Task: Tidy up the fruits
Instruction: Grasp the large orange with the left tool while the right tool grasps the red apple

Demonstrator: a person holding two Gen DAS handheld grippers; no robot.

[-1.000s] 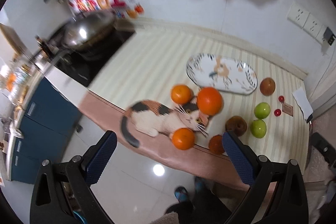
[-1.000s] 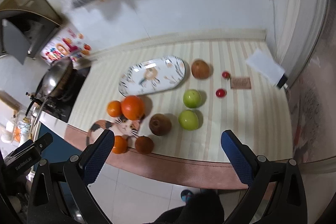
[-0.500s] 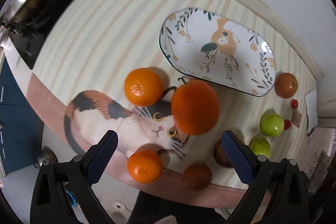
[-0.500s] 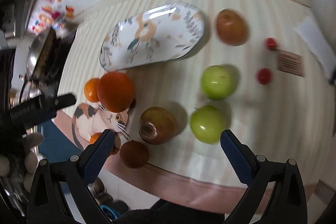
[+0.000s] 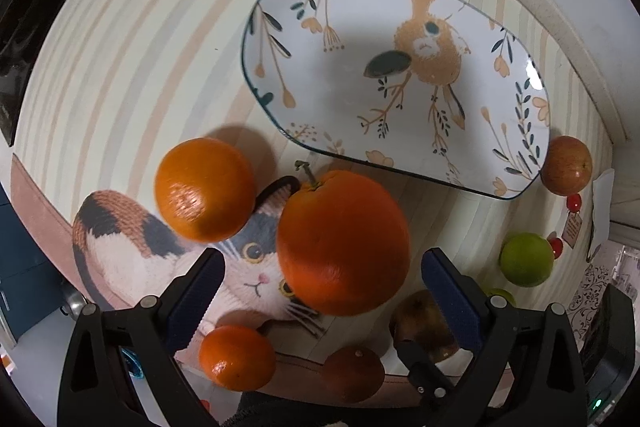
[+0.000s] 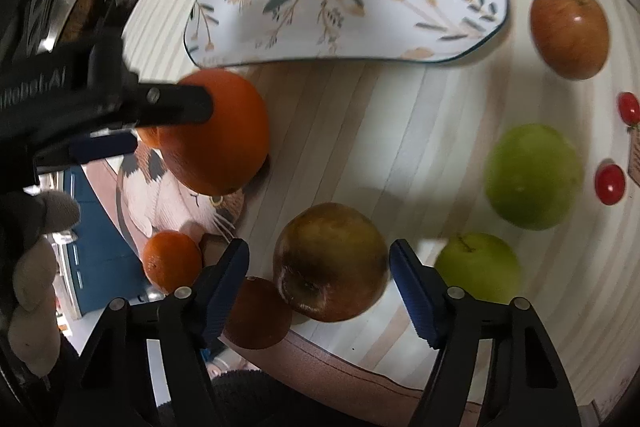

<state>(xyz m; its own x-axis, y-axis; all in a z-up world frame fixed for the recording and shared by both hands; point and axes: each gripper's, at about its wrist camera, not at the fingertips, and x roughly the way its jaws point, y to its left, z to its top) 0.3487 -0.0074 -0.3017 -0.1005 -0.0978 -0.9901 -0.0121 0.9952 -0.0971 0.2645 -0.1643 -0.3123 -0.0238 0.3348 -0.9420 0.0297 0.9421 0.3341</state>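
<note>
While the bird-patterned plate (image 5: 496,39) lies bare, no fruit has been sorted yet.
Left wrist view: the left hand-held gripper (image 5: 322,291) stands open about the big orange (image 5: 342,243), pads clear; two mandarins (image 5: 206,189) sit left and near. Right wrist view: the right hand-held gripper (image 6: 320,287) is closing around the brown-bruised apple (image 6: 330,261), not yet pressing; green apples (image 6: 532,177) lie right on the desk (image 6: 352,131).
</note>
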